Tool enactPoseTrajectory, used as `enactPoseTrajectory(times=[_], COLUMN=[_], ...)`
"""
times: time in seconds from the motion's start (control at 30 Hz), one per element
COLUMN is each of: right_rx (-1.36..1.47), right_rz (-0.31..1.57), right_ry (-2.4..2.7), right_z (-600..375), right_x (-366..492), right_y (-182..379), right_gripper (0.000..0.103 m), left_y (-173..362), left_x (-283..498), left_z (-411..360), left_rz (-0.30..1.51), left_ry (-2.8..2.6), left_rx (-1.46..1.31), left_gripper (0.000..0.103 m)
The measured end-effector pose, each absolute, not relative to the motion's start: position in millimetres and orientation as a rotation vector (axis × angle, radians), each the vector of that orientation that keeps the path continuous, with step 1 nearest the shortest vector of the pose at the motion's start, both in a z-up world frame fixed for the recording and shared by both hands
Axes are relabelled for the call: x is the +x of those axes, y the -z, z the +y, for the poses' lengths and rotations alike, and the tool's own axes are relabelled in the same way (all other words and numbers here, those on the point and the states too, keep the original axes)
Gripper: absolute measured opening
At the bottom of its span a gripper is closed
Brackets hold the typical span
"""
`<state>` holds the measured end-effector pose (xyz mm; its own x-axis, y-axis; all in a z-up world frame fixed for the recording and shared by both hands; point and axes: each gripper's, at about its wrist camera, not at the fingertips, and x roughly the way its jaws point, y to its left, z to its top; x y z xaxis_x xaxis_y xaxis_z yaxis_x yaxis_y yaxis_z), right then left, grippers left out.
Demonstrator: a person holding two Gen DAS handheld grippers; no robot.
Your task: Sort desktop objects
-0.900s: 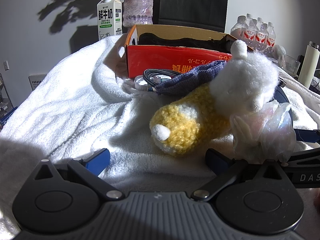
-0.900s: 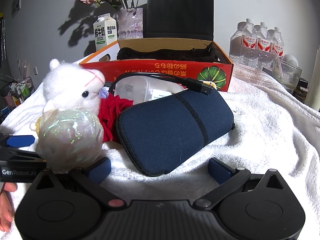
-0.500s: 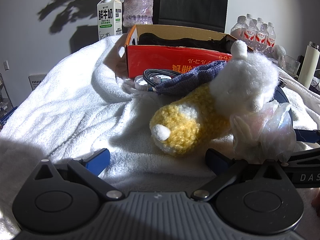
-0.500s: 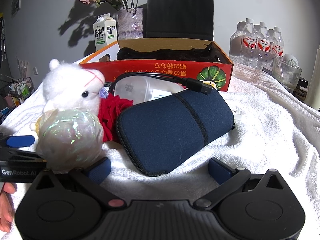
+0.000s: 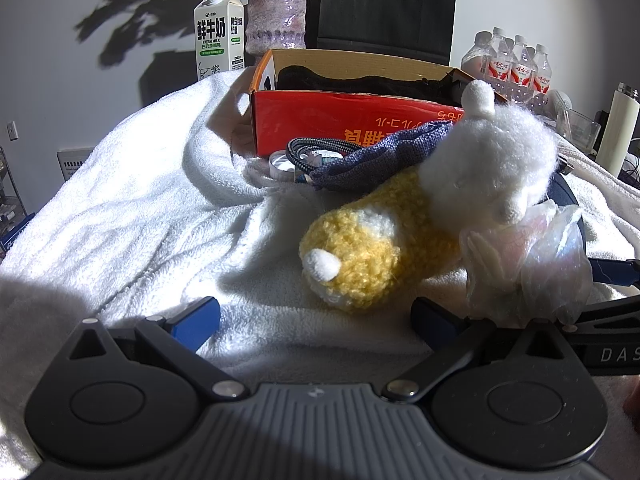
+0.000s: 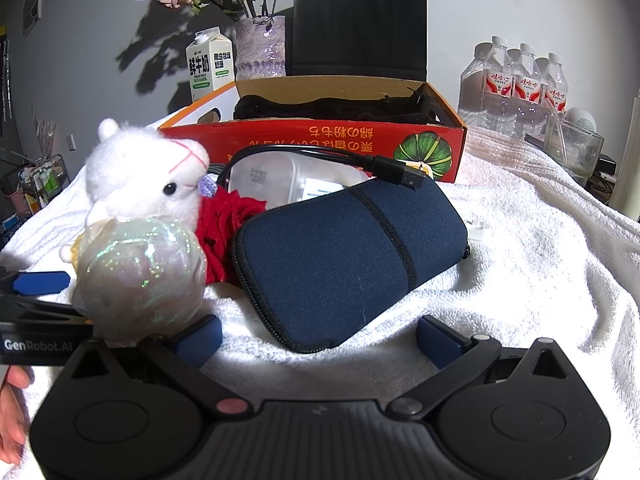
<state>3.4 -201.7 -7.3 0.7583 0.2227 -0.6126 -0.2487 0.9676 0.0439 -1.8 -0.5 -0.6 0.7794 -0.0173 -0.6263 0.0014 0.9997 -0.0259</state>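
White towel point(image 6: 540, 248) covers the desk; grey wall behind carries plant shadows. At the back stand a milk carton point(image 5: 218, 32), a vase point(image 6: 260, 46), water bottles point(image 6: 520, 84) and an orange cardboard box point(image 6: 320, 140) holding dark fabric. Left gripper point(image 5: 316, 314): jaws wide, nothing between them, low over the towel just in front of the yellow-bodied plush alpaca point(image 5: 400, 240). Right gripper point(image 6: 318, 332): jaws wide, empty, just in front of the navy pouch point(image 6: 348, 260). An iridescent wrapped ball point(image 6: 140, 276) leans against the alpaca's head. A red rose point(image 6: 228, 224) lies between alpaca and pouch. A black USB cable point(image 6: 396, 170) rests on the pouch's far edge.
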Motion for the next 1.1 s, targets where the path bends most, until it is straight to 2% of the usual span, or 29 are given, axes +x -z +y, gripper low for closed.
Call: enactPoseTrajectory(times=[0.93, 1.1], right_rx=[-0.046, -0.057], right_rz=[0.662, 0.714], right_ry=[-0.255, -0.268], right_z=[-200.2, -203.4], right_x=[2.2, -3.1], right_y=[7.3, 2.0], right_gripper=[0.103, 0.103], left_y=[0.5, -6.7], left_x=[-1.7, -21.4], left_z=[-0.2, 1.9], left_rz=[0.674, 0.664], left_ry=[0.010, 0.023], left_rx=[-0.025, -0.022], left_gripper=[0.103, 0.103])
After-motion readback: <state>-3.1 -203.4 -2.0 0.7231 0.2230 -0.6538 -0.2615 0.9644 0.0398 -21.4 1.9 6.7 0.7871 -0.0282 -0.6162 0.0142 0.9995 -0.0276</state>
